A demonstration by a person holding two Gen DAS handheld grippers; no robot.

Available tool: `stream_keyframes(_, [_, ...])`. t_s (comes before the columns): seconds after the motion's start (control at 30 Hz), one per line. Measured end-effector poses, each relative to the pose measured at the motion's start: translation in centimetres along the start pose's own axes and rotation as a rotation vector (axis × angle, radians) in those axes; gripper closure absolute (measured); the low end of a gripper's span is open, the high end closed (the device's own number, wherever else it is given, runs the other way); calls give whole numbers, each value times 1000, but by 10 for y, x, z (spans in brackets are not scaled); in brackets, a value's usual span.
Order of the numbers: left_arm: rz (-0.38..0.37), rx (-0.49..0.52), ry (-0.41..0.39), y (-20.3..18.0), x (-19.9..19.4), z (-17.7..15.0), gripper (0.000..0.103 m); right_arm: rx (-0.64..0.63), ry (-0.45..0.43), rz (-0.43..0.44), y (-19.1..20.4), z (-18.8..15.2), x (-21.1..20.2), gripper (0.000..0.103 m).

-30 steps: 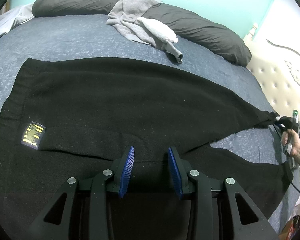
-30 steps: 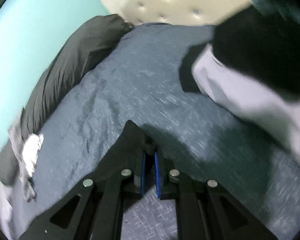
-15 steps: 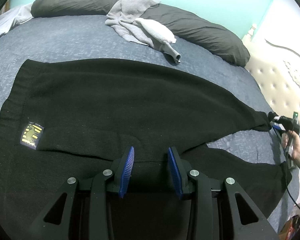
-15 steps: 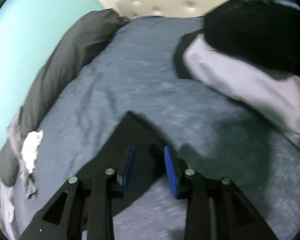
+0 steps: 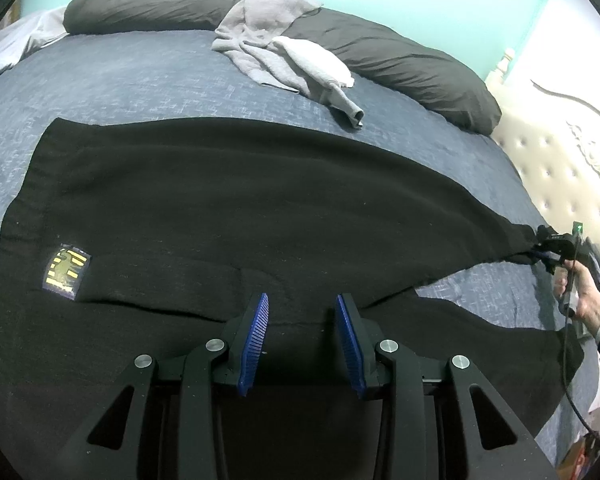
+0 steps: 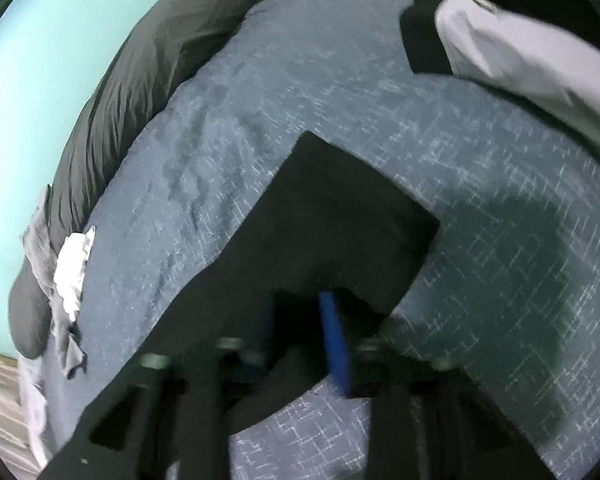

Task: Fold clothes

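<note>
Black trousers with a yellow patch lie spread flat on the blue-grey bedspread. My left gripper hovers open over their near edge, where the two legs part, with nothing between the blue pads. One leg stretches right to my right gripper, held by a hand. In the blurred right wrist view the leg's square end lies flat on the bed. It runs under my right gripper, whose jaws stand apart.
A heap of grey and white clothes rests against the long dark pillows at the far side. A tufted headboard bounds the right. Black and white cloth lies beyond the leg's end.
My right gripper went from shut on the trouser leg's end to open, and the end now lies flat on the bed. The left gripper has stayed put.
</note>
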State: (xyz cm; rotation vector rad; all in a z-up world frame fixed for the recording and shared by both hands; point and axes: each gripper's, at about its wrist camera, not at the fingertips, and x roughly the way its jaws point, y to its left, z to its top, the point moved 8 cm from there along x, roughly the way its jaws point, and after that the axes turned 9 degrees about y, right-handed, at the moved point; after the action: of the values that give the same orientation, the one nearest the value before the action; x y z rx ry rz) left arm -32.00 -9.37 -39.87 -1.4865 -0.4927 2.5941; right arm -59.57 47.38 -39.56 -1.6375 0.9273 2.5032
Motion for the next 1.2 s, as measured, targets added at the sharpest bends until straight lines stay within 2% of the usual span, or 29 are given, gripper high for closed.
stream_keyframes(0.07, [0,-1,1,0,0,0,64,-18,-27,11,6,3,-8,99])
stream_keyframes(0.2, [-2,1,0,-1,0,0,65,-55,-88,42,21,9,-31,100])
stream_keyframes(0.3, [-3,1,0,-1,-1,0,64,-69,-123,103,37,14,-54,100])
stream_keyframes(0.4, [-4,0,-3,-1,-1,0,64,-67,-126,158,46,13,-74,100])
stream_keyframes(0.47, [-5,-3,-6,-1,-2,1,64,-65,-103,163,42,4,-79,100])
stream_keyframes(0.57, [-8,-4,-8,-1,-3,1,64,-59,-61,124,19,-13,-75,100])
stream_keyframes(0.67, [-10,-2,-8,-3,-4,1,64,13,6,84,-22,-35,-57,100])
stream_keyframes(0.9, [-9,2,-7,-5,-3,1,64,26,43,60,-50,-53,-35,100])
stream_keyframes(1.07, [-8,1,-5,-4,-3,0,64,-2,49,39,-42,-45,-35,98])
stream_keyframes(1.1, [-8,1,-6,-5,-3,0,64,-11,59,22,-42,-44,-35,97])
stream_keyframes(1.17, [-7,1,-6,-5,-3,0,64,-25,62,-26,-44,-43,-40,82])
stream_keyframes(1.2, [-7,2,-7,-5,-3,0,64,-30,53,-54,-45,-41,-45,78])
